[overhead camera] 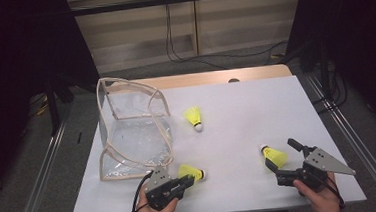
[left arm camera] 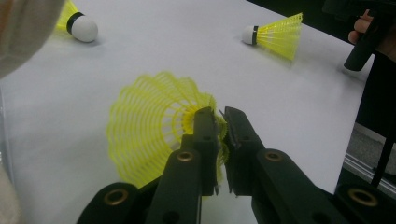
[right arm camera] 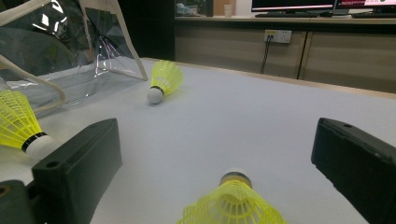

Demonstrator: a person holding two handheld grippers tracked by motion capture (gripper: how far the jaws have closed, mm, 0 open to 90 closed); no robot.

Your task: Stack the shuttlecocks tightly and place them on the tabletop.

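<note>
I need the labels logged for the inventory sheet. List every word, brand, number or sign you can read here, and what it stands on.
None can be read.
The three yellow shuttlecocks, such as the one pinched by the left gripper, carry only a black band; no print shows.
The clear bag shows no label.
The wall socket has markings too small to read.
The monitors at the far desk are too blurred.

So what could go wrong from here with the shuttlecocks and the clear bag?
1. The left hand-held gripper pinches only the thin mesh skirt edge of the near shuttlecock; the skirt may bend or slip out when lifted.
2. The clear bag is soft and leans, so its opening could fold shut when a shuttlecock is pushed in.
3. The right hand-held gripper stands open around another shuttlecock; closing on the round cork end could squirt it away.
</note>
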